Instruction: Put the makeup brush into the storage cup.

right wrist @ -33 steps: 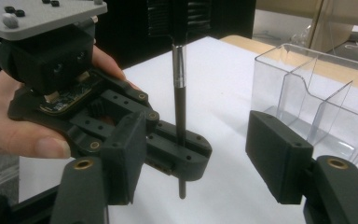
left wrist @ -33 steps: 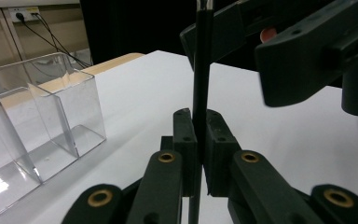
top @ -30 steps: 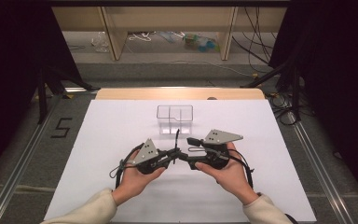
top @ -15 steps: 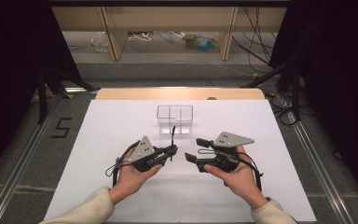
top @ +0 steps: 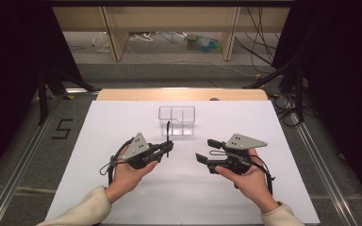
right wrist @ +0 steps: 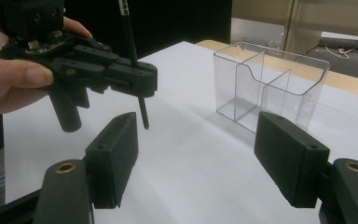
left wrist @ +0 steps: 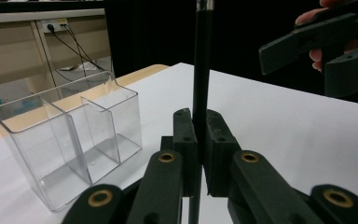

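A thin black pen (top: 168, 135) stands upright, pinched low on its shaft by my left gripper (top: 167, 149), which is shut on it. In the left gripper view the pen (left wrist: 202, 70) rises between the closed pads (left wrist: 182, 140). My right gripper (top: 205, 149) hovers to the right, apart from the pen. Its jaws have just been opening and stand open with nothing between them (right wrist: 198, 154). The right gripper view shows the left gripper (right wrist: 140, 79) holding the pen (right wrist: 133, 51) above the sheet.
A clear plastic box (top: 176, 120) with inner dividers stands on the white sheet (top: 122, 117) just beyond the grippers; it looks empty (left wrist: 70, 140) (right wrist: 265, 88). A wooden table edge (top: 184, 94) lies behind it, with shelving and cables farther back.
My right gripper has drawn away to the right from the left gripper and the pen, its jaws a little wider. The left gripper has kept its place with the pen.
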`<state>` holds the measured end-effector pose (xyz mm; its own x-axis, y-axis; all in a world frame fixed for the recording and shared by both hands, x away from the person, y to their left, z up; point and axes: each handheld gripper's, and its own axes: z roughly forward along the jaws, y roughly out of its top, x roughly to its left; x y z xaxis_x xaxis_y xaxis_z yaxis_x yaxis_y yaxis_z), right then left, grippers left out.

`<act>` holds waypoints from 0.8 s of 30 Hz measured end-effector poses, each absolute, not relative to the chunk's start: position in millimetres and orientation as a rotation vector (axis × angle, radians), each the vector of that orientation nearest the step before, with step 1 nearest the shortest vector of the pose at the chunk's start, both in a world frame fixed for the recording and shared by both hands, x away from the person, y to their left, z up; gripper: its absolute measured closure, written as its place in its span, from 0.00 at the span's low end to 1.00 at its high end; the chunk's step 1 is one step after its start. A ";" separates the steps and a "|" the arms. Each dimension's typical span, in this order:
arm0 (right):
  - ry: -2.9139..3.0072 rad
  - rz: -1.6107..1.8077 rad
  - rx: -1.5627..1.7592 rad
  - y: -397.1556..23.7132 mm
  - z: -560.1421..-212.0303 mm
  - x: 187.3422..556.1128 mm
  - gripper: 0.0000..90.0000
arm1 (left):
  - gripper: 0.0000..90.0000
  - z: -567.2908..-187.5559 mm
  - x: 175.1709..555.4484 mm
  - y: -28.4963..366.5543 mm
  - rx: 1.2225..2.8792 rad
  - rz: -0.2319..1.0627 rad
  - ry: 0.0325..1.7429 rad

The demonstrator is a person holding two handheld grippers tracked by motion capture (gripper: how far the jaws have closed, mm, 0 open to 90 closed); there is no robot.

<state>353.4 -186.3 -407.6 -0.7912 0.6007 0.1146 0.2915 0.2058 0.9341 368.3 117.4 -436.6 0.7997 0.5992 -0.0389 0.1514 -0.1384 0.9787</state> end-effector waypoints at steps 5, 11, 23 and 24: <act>2.199 1.599 0.854 -195.8 -408.0 350.0 0.34 | 0.94 -432.7 369.7 122.2 1.697 0.441 0.599; 2.168 1.603 0.870 -206.9 -408.3 345.0 0.34 | 0.94 -429.5 370.7 124.6 1.693 0.454 0.599; 2.146 1.598 0.899 -225.1 -410.2 332.8 0.34 | 0.94 -421.1 374.0 132.2 1.669 0.478 0.618; 2.147 1.587 0.905 -227.2 -410.1 331.3 0.33 | 0.94 -420.6 374.2 132.8 1.667 0.479 0.622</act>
